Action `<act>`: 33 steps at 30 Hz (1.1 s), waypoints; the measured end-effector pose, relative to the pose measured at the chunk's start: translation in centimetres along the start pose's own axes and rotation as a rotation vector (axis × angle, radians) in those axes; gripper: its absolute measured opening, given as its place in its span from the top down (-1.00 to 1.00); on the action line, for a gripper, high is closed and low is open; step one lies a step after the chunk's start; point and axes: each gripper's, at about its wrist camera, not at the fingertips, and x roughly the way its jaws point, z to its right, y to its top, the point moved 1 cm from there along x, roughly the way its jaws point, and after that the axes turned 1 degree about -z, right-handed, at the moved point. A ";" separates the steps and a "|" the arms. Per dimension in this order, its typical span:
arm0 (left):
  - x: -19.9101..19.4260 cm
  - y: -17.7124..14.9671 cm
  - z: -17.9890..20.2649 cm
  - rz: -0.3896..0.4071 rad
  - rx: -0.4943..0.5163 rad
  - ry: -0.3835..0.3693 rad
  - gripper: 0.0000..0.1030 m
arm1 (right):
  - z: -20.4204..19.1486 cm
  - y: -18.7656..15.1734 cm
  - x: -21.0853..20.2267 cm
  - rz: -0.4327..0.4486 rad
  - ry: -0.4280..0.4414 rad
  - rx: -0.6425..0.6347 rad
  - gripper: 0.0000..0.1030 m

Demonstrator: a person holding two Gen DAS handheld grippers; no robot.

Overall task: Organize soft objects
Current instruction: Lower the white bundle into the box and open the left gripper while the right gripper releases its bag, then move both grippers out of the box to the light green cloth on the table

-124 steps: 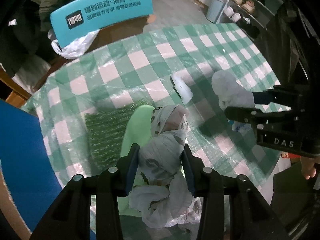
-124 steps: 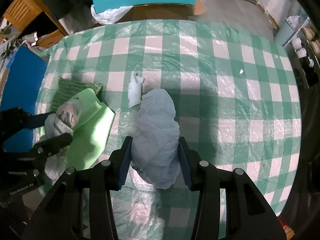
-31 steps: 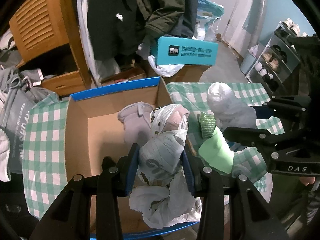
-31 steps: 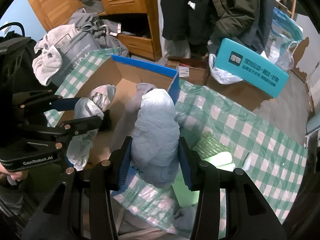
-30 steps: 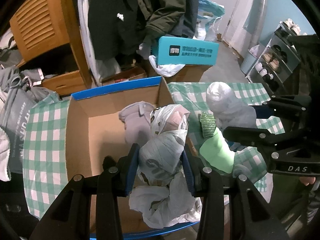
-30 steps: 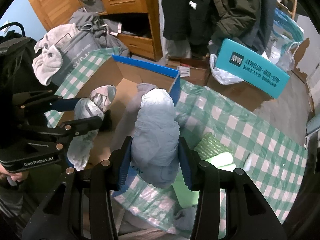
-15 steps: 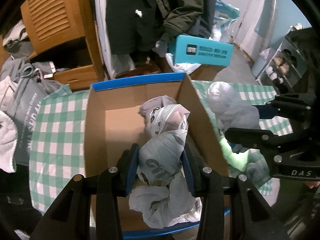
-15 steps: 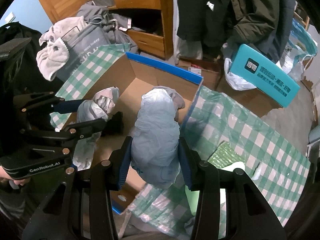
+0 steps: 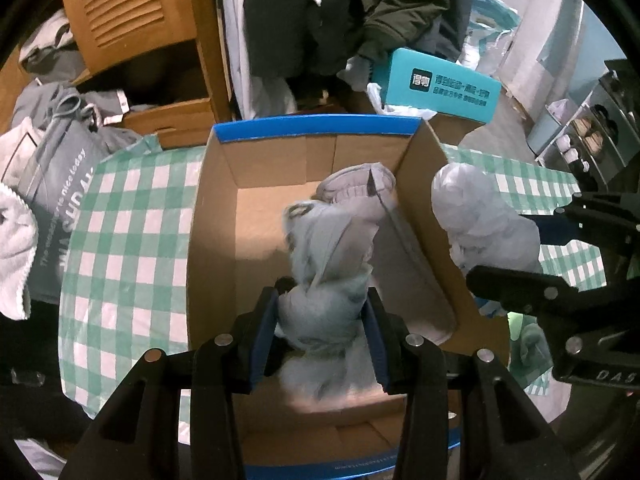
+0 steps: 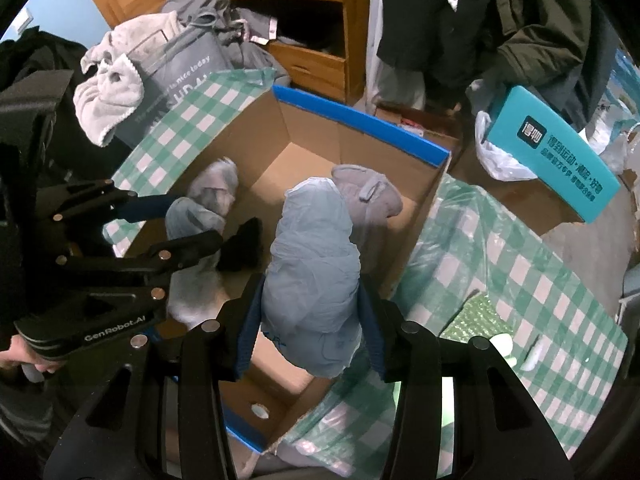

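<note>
Fingers (image 9: 264, 332) of the left gripper (image 9: 322, 336) are pressing from both sides on a crumpled plastic-wrapped bundle (image 9: 326, 264), which is showing blurred in the left wrist view, so its print is hard to make out. Its lower end is hanging below the pads and hiding part of the floor of the cardboard box (image 9: 212, 240) that is lying open straight beneath the fingers. Ahead of the fingertips, a grey cloth item (image 9: 356, 192) is leaning in the far right corner of the box. To the right of the fingers, just outside the box wall, the right gripper (image 9: 532, 252) is clamping a pale bagged bundle (image 9: 476, 208); its body is running off the edge. Beyond the box, a wooden cabinet (image 9: 132, 16), dark hanging coats (image 9: 340, 12) and a teal carton (image 9: 436, 84) are standing.

Seen from the right wrist, the right gripper's fingers (image 10: 248, 336) are squeezing the pale bagged bundle (image 10: 316, 272), which is hanging over the box's near right wall (image 10: 420, 224) and covering part of the grey cloth item (image 10: 372, 196) ahead. Left of these fingers, the left gripper (image 10: 172, 224) is holding its bundle (image 10: 192, 216) inside the box, with a dark object (image 10: 242, 246) beside it that I cannot identify. A green checked tablecloth (image 10: 516, 264) is spreading to the right.
</note>
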 end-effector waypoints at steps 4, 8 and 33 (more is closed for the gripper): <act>-0.1 0.0 -0.1 0.004 -0.005 0.009 -0.12 | -0.2 0.0 0.7 -0.012 -0.011 -0.014 0.04; -0.2 0.0 0.1 0.008 0.002 0.014 -0.21 | 0.2 -0.1 0.8 -0.011 -0.017 0.003 -0.16; 1.1 0.9 5.4 -0.038 0.076 -0.045 -0.21 | 5.8 -3.2 -1.7 0.020 -0.069 0.099 -0.33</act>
